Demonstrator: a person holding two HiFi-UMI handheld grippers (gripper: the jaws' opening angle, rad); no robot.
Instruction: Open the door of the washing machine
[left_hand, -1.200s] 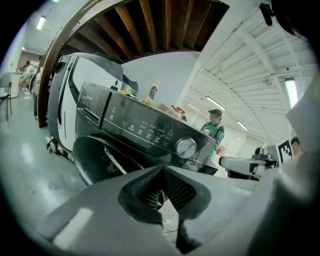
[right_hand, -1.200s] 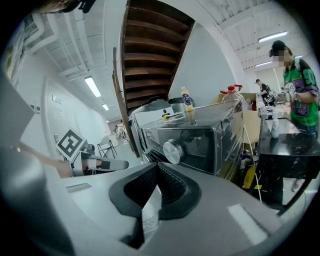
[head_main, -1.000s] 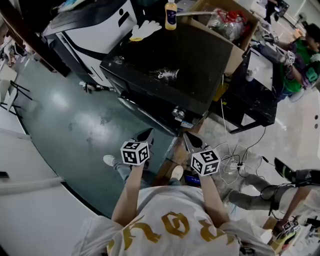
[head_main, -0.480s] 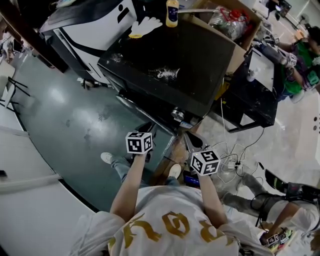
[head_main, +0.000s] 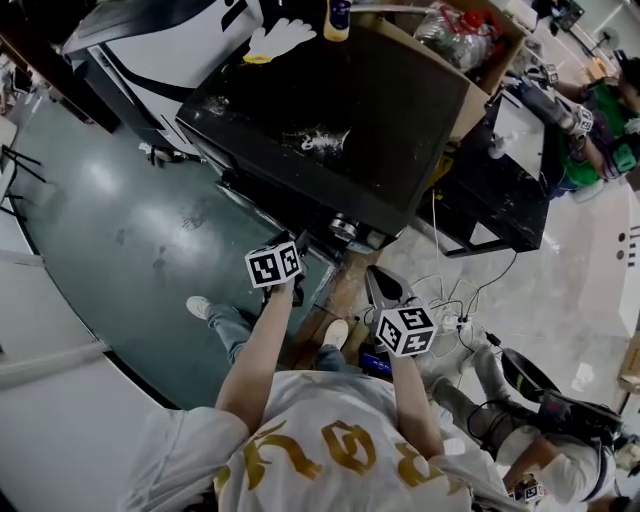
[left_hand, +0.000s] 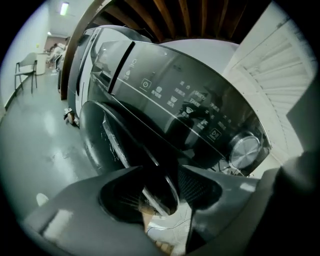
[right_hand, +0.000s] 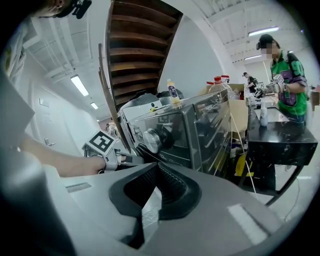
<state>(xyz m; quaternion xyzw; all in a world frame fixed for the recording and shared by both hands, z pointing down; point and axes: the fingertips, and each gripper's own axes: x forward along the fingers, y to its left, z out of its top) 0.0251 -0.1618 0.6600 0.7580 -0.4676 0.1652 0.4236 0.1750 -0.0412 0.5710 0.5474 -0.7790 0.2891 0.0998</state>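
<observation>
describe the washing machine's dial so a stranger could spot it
Start at the big dark washing machine. Follow its glossy control panel to the right end. The dial is the only round, raised silver part among flat printed icons.

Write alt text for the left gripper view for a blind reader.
The left gripper, fingers apart, straddles the rim of the dark washing machine door. Above runs a glossy control panel with a silver dial at right.

The washing machine is glossy and smooth; its knob, at four o'clock, brushed metal; my left gripper matt plastic.
</observation>
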